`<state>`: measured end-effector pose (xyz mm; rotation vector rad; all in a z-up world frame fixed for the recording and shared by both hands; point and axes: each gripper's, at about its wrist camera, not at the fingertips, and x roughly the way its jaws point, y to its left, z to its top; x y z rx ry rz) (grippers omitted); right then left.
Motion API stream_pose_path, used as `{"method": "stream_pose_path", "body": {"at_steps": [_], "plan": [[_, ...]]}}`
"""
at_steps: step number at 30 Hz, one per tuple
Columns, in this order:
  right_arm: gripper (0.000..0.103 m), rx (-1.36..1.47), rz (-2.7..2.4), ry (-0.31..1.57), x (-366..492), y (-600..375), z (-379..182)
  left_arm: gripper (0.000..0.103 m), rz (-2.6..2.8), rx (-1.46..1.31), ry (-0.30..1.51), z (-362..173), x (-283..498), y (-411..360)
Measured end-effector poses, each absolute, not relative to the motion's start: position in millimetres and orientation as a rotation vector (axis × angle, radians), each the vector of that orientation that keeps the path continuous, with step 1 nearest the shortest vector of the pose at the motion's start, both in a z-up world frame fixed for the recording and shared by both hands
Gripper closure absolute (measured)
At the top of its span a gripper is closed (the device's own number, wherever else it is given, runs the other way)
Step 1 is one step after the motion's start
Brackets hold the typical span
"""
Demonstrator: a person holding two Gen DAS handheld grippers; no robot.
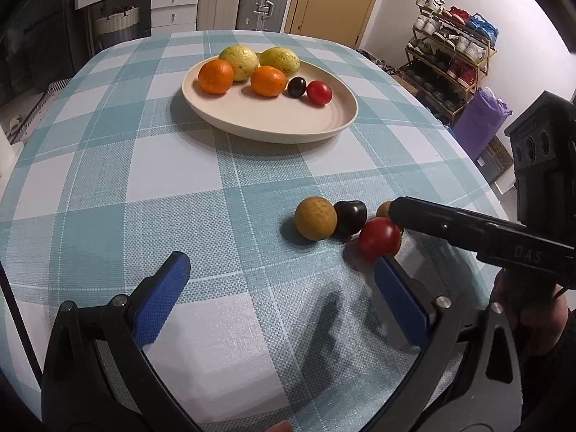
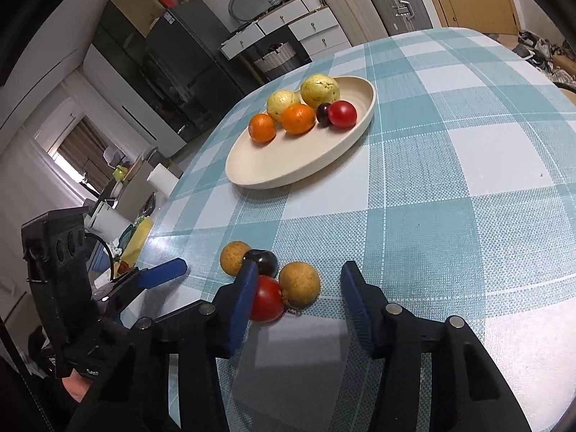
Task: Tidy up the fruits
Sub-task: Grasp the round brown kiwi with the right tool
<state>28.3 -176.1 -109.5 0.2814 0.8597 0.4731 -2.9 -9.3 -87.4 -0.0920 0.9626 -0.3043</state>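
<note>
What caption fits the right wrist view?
Open right tool reaching four loose fruits beside red tomato; plate holds six.

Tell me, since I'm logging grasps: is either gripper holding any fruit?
No. Both the left gripper and right gripper have open jaws, holding nothing.

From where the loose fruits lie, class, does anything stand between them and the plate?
Nothing visible does. Only bare checked tablecloth lies between the loose fruits and the plate; the plate's near half is free.
</note>
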Motion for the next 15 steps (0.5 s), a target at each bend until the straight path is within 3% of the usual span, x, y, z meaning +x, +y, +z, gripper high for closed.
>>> {"method": "stream_pose_path", "body": {"at_steps": [12, 15], "plan": [[0.078, 0.378, 0.513, 0.882, 32, -185, -116, 0.001, -0.301, -0.084, 0.976, -90, -5, -14], [0.08, 0.404, 0.518, 0.882, 33, -189, -117, 0.001, -0.299, -0.084, 0.977, -90, -5, -14]]}}
